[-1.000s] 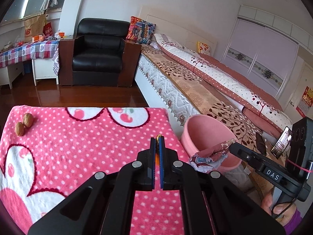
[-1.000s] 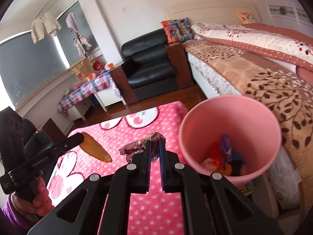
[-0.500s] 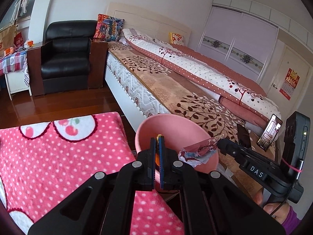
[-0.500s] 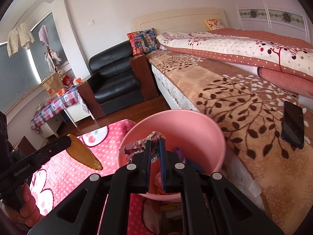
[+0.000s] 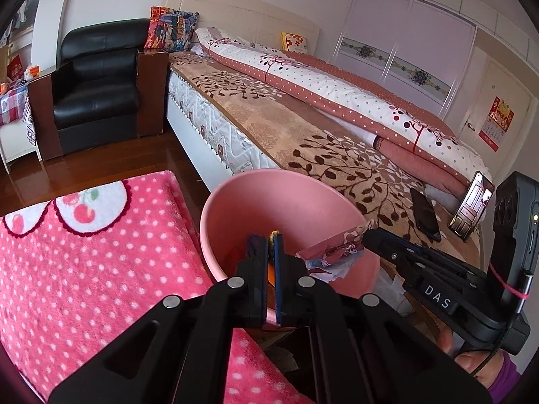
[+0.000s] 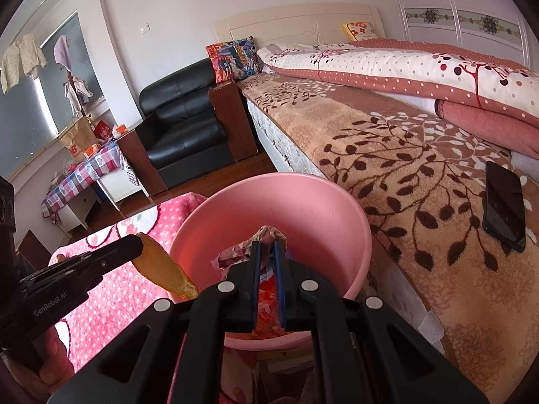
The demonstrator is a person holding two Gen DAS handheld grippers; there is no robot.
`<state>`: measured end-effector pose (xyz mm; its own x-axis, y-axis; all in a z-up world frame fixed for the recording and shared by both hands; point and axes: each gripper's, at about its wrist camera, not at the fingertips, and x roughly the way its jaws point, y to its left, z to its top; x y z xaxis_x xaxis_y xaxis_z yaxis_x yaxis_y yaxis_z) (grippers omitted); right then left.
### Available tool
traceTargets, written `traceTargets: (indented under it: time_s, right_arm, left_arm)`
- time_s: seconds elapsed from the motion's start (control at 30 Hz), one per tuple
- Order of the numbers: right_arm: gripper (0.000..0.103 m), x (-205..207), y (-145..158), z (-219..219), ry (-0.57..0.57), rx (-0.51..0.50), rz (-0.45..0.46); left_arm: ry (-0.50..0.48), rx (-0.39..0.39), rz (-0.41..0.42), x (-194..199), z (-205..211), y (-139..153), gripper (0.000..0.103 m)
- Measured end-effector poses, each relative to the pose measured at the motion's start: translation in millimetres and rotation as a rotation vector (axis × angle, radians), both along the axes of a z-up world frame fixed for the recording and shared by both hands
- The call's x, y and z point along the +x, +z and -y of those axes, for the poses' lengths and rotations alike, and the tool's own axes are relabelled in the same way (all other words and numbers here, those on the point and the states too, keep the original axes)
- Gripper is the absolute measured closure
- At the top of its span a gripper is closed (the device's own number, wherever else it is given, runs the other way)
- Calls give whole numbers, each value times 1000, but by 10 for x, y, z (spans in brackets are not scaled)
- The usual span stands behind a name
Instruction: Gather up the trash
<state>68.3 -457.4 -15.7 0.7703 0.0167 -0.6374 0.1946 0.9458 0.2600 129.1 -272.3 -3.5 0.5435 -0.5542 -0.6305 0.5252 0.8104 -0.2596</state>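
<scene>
Showing peel broadside: right view | left view: edge-on sliver

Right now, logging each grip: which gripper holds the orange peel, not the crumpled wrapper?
The left gripper. It pinches the flat orange peel at the pink bin's rim; the right gripper clamps the crumpled wrapper over the bin.

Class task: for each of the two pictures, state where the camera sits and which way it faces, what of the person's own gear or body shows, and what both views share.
Left wrist: sits on the left gripper, facing down over the pink bin toward the bed; the right gripper and a hand show at right.
Right wrist: sits on the right gripper, facing the same bin; the left gripper, pinching an orange peel, shows at left.
Shared: bin, bed, black armchair, crumpled wrapper.
</scene>
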Motion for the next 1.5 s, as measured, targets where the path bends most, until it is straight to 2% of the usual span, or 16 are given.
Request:
traceTargets:
  time_s: [0.3,0.37,0.43,0.5,0.53,0.73,0.9,1.1,1.5]
  right_arm:
    - [94,59,-98,1,6,1,-22]
    - [87,65,-102,8,10,7,-22]
    - [78,66,-107,-3,13,8,-21]
    - [75,56,-99,-13,15,6,-19]
    - [74,50,-95,-20,15,6,-18]
    - [64,-48,-36,-111,22,-8,0]
    - [51,-162,9,-236,34,-10,12]
    - [44,-301,66,-444,64,-24,22]
    - [32,-510,222,-938,127,-82,53]
  left_arm:
    - [-28,1,-20,12,102,-94,100]
    - [-30,0,-24,17,104,-101,100]
    - [-29,-1,-27,20,102,-100,92]
    - [-27,-9,-25,15,94,-83,65]
    - [-27,-12,-23,8,85,-77,62]
    - [-21,-11,0,-59,31,-1,61]
    - [12,10,23,-153,-34,56,61]
    - [67,42,65,-274,-170,131,61]
    - [164,46,139,-513,-519,303,61]
